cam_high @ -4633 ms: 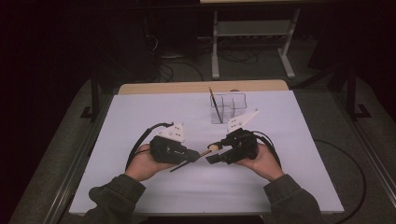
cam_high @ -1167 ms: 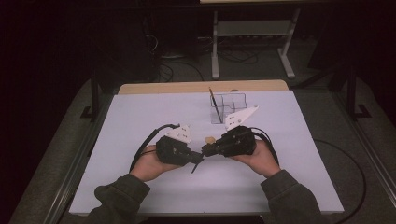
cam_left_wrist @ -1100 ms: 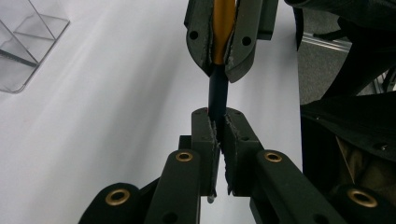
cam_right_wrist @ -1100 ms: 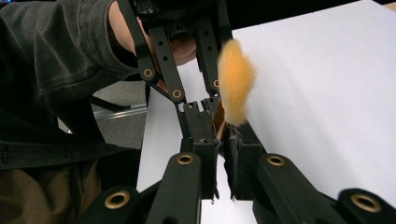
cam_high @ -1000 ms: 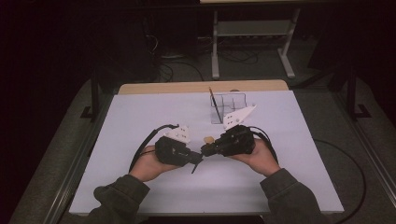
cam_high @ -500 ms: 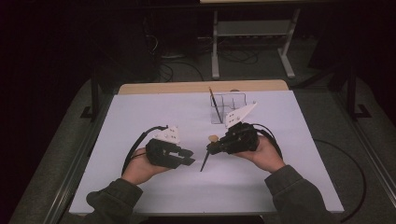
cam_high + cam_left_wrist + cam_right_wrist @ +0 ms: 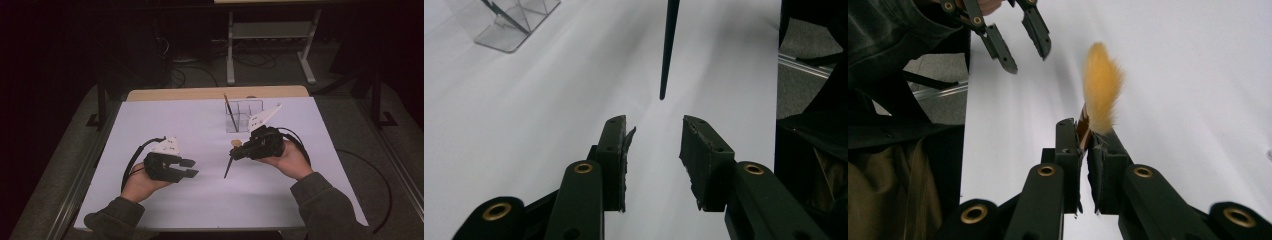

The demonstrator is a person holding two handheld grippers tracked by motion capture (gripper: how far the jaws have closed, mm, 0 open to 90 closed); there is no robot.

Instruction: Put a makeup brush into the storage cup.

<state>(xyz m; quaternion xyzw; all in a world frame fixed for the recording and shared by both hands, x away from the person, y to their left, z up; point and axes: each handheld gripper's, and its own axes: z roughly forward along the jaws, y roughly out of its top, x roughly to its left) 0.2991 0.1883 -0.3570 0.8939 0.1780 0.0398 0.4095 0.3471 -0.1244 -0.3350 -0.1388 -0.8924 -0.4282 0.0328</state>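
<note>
My right gripper (image 7: 236,150) (image 7: 1087,137) is shut on a paintbrush (image 7: 228,167) just below its orange bristles (image 7: 1102,95). The dark handle (image 7: 669,45) slants down toward the white table sheet (image 7: 200,130), with its tip just above it. My left gripper (image 7: 190,167) (image 7: 654,132) (image 7: 1027,57) sits to the left of the handle, apart from it. Its jaws have just been opening and nothing is between them.
A clear plastic holder (image 7: 243,116) (image 7: 509,22) stands at the back middle of the table with another thin brush (image 7: 227,107) leaning in it. The table's wooden far edge (image 7: 215,93) borders a dark floor with cables and a metal stand.
The left gripper has let go of the brush handle, opened and drawn away to the left. The right gripper keeps the brush, and its handle now points down at the sheet.
</note>
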